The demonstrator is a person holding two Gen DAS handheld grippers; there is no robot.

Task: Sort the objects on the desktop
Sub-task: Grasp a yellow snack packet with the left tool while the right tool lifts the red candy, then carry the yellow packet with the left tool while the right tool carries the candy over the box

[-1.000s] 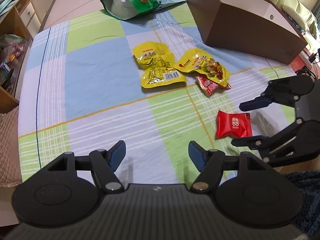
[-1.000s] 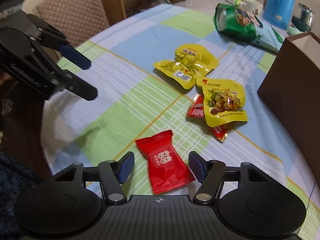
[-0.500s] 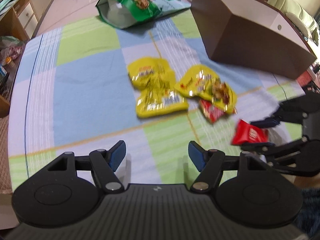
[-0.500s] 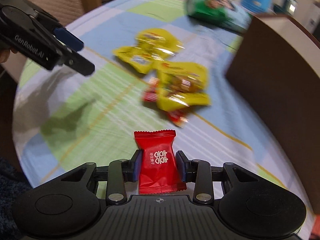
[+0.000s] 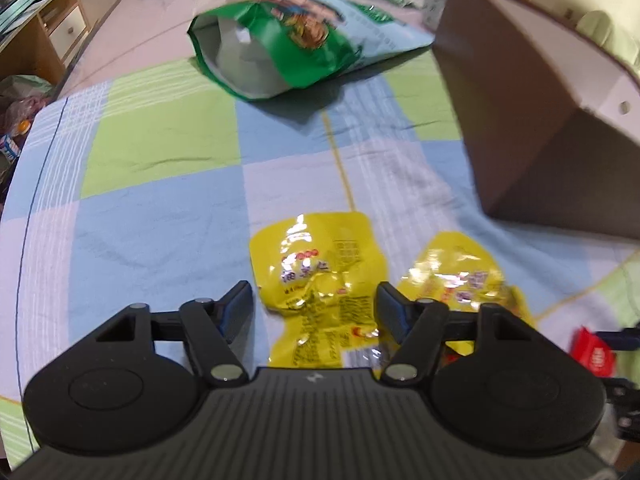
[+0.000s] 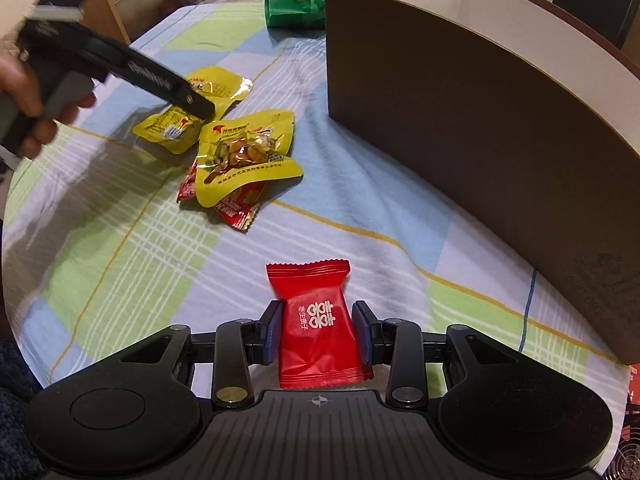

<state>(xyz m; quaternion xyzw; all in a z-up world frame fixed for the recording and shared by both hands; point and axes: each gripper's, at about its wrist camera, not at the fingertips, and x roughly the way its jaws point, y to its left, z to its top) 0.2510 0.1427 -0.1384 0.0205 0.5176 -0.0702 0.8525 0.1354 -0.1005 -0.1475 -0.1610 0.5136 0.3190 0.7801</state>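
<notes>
Right gripper [image 6: 316, 330] pinches red candy packet [image 6: 318, 320] by its sides, brown box [image 6: 460, 120] ahead-right; slick wrapper could slip out. Left gripper [image 5: 314, 306] spread w/ yellow packet [image 5: 320, 268] between tips; may snag neighbouring packet.

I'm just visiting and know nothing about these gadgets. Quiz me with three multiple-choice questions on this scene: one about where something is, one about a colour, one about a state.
1. Where is the brown box relative to the snack pile, seen from the right wrist camera?
A. To its right
B. To its left
C. Under it

2. What colour is the candy packet in the right gripper?
A. Yellow
B. Red
C. Green

3. How does the left gripper stand?
A. Shut on a packet
B. Open, a yellow packet showing between its fingers
C. Out of sight

Answers: 1 A, the box fills the right side of the view. 2 B, the wrapper is red with white print. 3 B, its fingers are wide apart and grip nothing.
</notes>
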